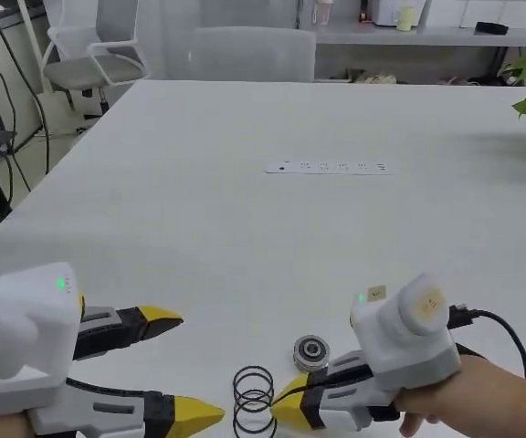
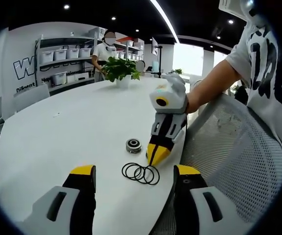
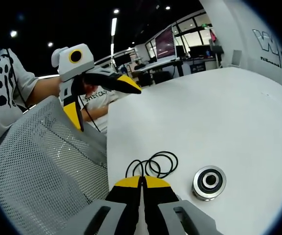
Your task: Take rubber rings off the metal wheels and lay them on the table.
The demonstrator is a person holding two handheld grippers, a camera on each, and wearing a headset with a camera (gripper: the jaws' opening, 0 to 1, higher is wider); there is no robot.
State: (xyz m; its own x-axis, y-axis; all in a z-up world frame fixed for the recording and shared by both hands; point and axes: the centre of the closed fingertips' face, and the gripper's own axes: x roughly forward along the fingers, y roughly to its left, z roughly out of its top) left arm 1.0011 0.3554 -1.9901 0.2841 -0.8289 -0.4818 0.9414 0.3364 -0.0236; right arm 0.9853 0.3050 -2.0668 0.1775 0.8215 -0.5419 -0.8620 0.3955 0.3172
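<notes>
Flat on the white table [image 1: 290, 228], close to its near edge, lie the rubber rings [image 1: 253, 400]: several thin black loops overlapping one another in a small cluster, clear in the left gripper view [image 2: 141, 173] and the right gripper view [image 3: 153, 165]. Just beside them, with a sliver of bare tabletop between, the metal wheel [image 1: 311, 350] rests on its flat face, a silver disc with a dark centre [image 2: 133, 145] [image 3: 209, 182]. The right gripper [image 1: 286, 408] angles its yellow tips down at the edge of the rings; its jaws are pressed together with nothing between them [image 3: 141, 182], and whether the tips touch a ring cannot be told. The left gripper [image 1: 194, 367] is held a little to the side of the cluster with its jaws spread wide, holding nothing [image 2: 136, 171]; it also shows raised above the table edge in the right gripper view [image 3: 102, 100]. Farther out across the table lies a white power strip [image 1: 330, 167], and a leafy potted plant [image 2: 119, 68] stands toward the far end. A grey mesh chair [image 3: 43, 161] sits at the near edge.
</notes>
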